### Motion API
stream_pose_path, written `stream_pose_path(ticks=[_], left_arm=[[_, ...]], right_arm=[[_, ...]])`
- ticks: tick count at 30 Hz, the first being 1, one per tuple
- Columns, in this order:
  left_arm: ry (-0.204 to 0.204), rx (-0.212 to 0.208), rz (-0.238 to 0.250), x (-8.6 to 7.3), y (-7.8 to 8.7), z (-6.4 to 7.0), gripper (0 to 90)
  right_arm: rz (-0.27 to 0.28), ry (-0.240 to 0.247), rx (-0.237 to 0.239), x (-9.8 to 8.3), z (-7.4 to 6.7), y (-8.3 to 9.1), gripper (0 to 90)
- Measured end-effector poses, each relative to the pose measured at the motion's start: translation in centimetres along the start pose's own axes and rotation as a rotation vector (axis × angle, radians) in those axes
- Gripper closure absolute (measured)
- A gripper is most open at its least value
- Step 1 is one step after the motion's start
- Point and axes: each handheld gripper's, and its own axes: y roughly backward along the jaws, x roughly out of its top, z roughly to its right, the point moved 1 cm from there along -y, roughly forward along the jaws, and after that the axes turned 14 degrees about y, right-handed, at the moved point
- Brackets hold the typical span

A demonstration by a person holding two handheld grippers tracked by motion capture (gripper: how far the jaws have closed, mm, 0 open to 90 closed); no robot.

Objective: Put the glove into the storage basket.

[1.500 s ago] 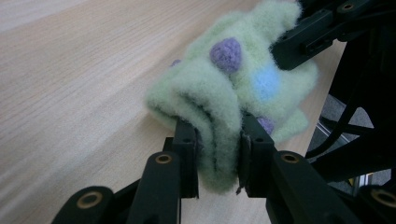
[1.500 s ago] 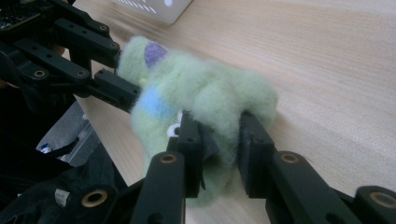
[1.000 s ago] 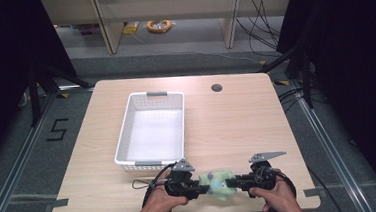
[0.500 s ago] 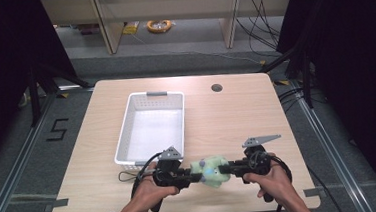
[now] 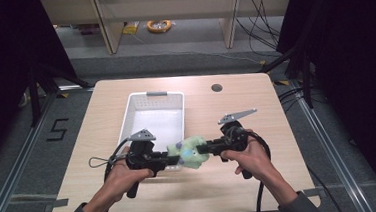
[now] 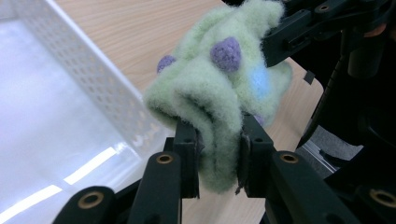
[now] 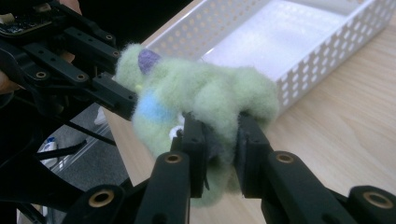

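Leftmost in the high view, low in the frame, the left gripper [image 5: 172,159] sits in the person's left hand [image 5: 122,174], jaws pointing toward the centre and clenched on a fluffy pale-green fleece cloth with purple bobbles and a light-blue patch [image 5: 189,152]. That cloth hangs in the lower middle of the frame, bunched between the two grippers, over the near right corner of the white perforated plastic basket [image 5: 144,115] that stands left of centre on the light wooden table [image 5: 236,112]. Right of the cloth, the right gripper [image 5: 204,147], held in the right hand [image 5: 247,154], points back toward the centre and pinches the other end of it

Seen from the left gripper view, its two black jaws rise from the bottom centre with a fold of the green cloth [image 6: 219,93] squeezed between the pads; the basket wall [image 6: 93,88] fills the left side, and the right gripper bites the cloth at the upper right

Across in the right gripper view, the left gripper comes in from the upper left, the cloth [image 7: 205,98] lies mid-frame clamped in the jaws at bottom centre, and the basket [image 7: 327,51] occupies the upper right
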Motion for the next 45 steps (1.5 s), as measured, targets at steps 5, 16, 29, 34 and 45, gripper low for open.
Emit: stream_pose_path(ticks=[5,16,29,34,45], left_arm=[[0.037,0.016,0.008,0.2,1.1,-1.7,72.7],[0.073,0.057,-0.003,0.8,2.9,-4.5,72.6],[0.104,0.095,-0.009,1.4,3.6,-6.8,72.5],[0.123,0.104,-0.029,1.5,3.5,-7.9,72.4],[0.169,0.134,-0.095,1.3,2.4,-10.4,72.1]], right_arm=[[-0.02,0.029,0.0,2.0,-0.1,-1.8,77.1],[-0.057,0.042,0.017,4.8,0.0,-5.0,77.1],[-0.073,0.018,0.031,6.1,0.7,-7.8,77.2],[-0.086,0.007,0.035,6.4,1.2,-9.0,77.2],[-0.132,-0.022,0.019,6.0,2.2,-11.9,77.1]])
